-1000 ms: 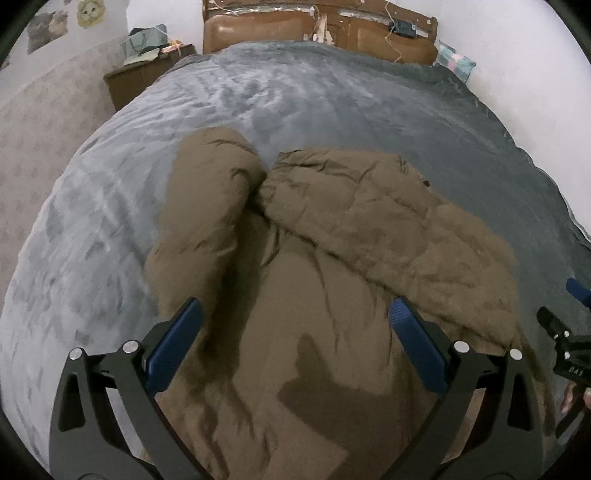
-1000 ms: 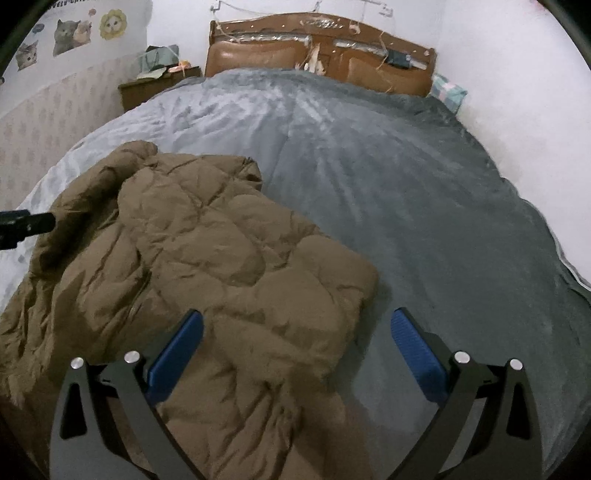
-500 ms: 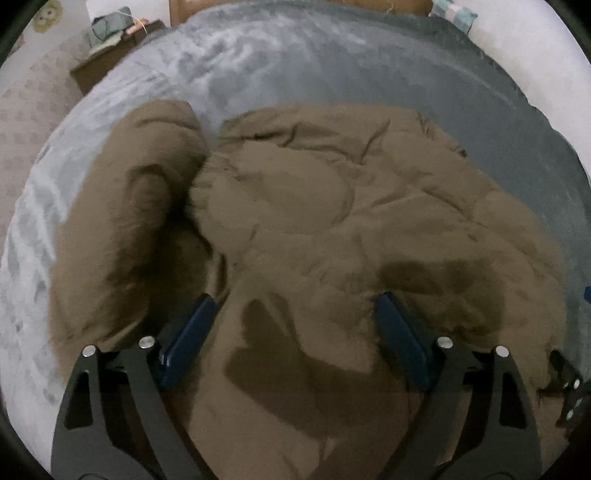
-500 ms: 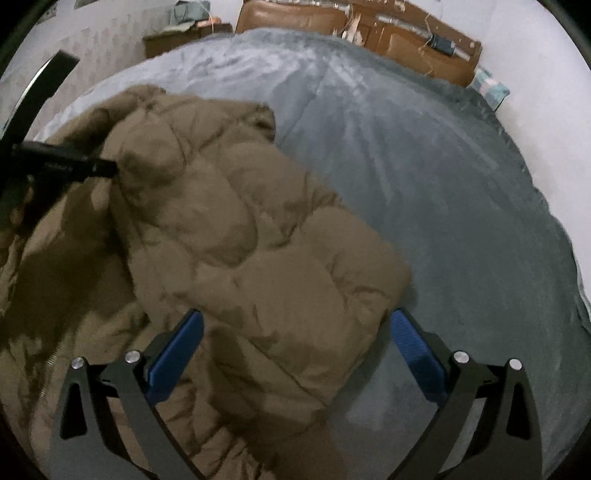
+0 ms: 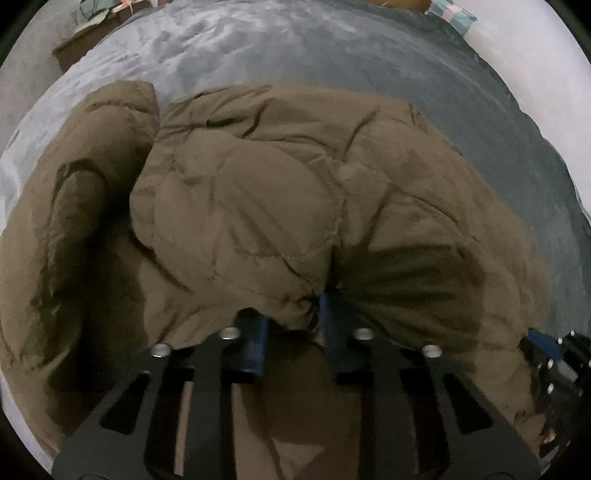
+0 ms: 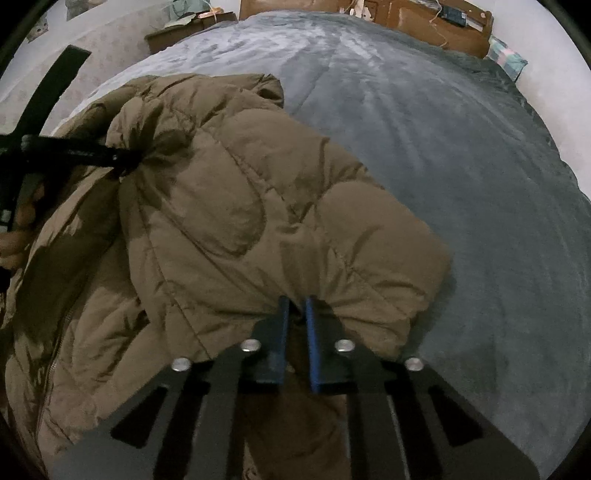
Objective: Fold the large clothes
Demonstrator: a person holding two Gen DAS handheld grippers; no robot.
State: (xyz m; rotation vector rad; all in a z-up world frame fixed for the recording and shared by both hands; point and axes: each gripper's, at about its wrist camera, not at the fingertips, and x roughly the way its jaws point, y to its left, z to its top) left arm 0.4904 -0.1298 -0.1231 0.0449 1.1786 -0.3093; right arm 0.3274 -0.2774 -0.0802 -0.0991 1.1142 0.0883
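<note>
- Left wrist view: the left gripper is closing, its blue pads pinching a puffy fold of the brown padded jacket. The jacket spreads ahead of the fingers and to both sides on the grey bedspread. At the far right edge, dark and blurred, is probably the right gripper.
- Right wrist view: the right gripper is clamped narrow on the jacket's near hem; the bedspread lies bare to its right. Far left, the left gripper bites the jacket, a hand behind it.

Grey plush bedspread across the bed; brown wooden headboard far; cluttered wooden nightstand far left; checked pillow far right.
</note>
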